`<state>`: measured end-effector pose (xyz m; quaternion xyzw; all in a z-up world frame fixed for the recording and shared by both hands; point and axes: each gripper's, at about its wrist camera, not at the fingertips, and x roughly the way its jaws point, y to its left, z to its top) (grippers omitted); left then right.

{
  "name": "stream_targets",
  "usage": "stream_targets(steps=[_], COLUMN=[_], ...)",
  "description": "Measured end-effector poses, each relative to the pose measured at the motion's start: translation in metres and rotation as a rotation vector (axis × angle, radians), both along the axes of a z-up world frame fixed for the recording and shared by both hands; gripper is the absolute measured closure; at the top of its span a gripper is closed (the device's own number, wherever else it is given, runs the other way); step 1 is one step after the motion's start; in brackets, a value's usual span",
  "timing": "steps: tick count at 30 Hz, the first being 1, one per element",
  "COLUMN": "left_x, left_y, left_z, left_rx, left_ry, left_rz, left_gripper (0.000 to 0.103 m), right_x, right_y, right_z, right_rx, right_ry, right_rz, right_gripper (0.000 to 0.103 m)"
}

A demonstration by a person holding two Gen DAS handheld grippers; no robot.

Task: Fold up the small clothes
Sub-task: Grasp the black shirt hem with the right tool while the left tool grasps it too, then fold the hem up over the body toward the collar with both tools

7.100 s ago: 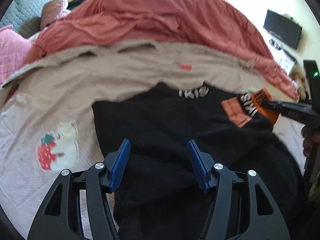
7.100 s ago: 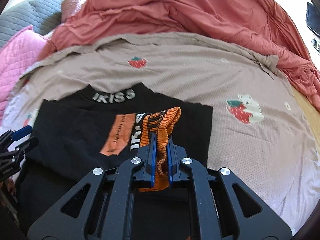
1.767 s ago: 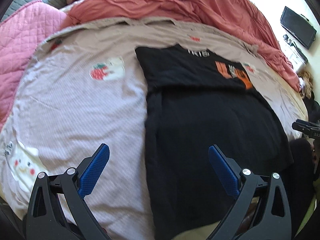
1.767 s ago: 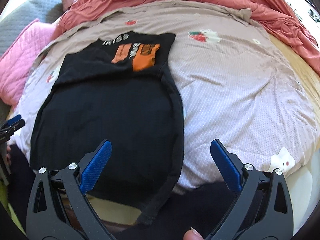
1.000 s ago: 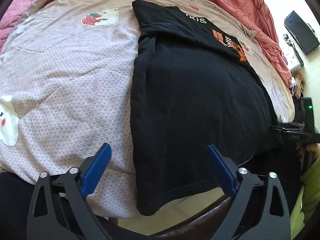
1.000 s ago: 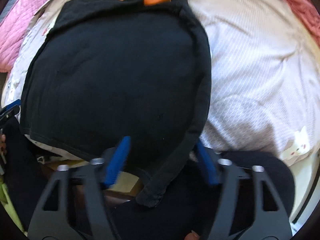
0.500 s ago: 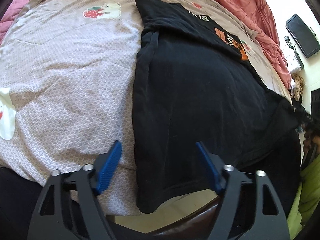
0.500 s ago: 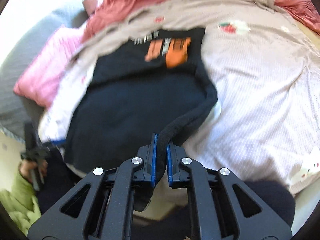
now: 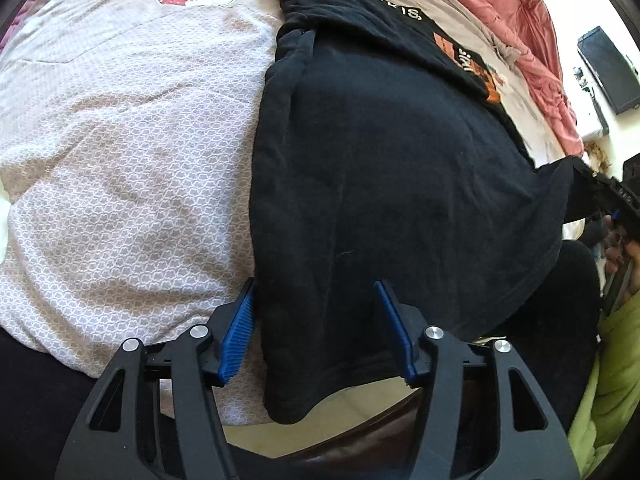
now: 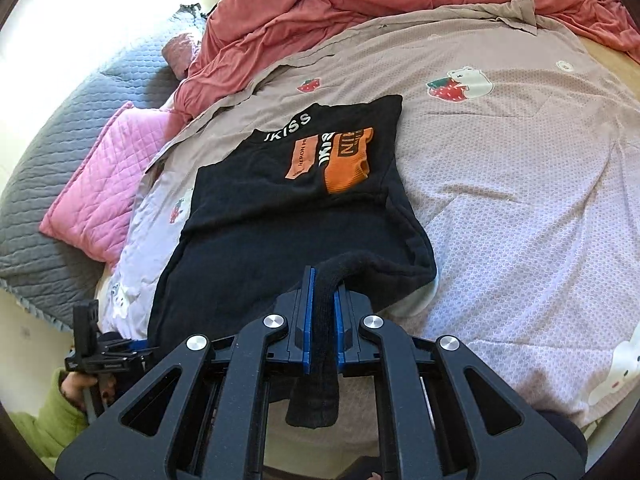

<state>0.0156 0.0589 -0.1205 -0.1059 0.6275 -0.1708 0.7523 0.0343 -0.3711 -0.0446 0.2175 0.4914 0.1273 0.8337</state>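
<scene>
One black shirt (image 10: 292, 224) lies on the bedspread (image 10: 520, 200), with two grippers at its near hem. The right gripper (image 10: 324, 312), open a second ago, now pinches its corner; the left gripper (image 9: 316, 320) is closing around the other corner, not yet pressing.

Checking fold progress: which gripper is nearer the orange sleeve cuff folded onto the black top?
Neither clearly. The right gripper grips the black top's near hem; the left gripper, jaws closing, straddles its other near corner. The orange cuff lies at the far end.
</scene>
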Motion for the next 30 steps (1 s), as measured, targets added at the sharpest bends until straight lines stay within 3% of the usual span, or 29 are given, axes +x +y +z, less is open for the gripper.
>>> stream_targets(steps=[1, 4, 9, 19, 30], left_x=[0.001, 0.002, 0.003, 0.058, 0.140], left_y=[-0.001, -0.001, -0.004, 0.011, 0.008], left_z=[0.000, 0.002, 0.014, 0.074, 0.076], left_rx=[-0.012, 0.008, 0.017, -0.140, -0.146], left_ry=[0.001, -0.010, -0.049, -0.181, -0.263], left_rz=[0.006, 0.017, 0.007, 0.114, 0.221], left_gripper=[0.065, 0.090, 0.094, 0.094, 0.094], right_x=[0.002, 0.007, 0.017, 0.040, 0.103], right_y=[-0.001, -0.003, -0.008, -0.020, -0.021], right_z=[-0.002, -0.004, -0.005, 0.001, -0.006], right_rx=[0.003, 0.026, 0.051, 0.078, 0.062], right_ry=[-0.002, -0.010, -0.039, -0.110, -0.140], right_rz=[-0.004, -0.018, -0.036, -0.071, -0.133], right_gripper=[0.099, 0.099, 0.099, 0.099, 0.099])
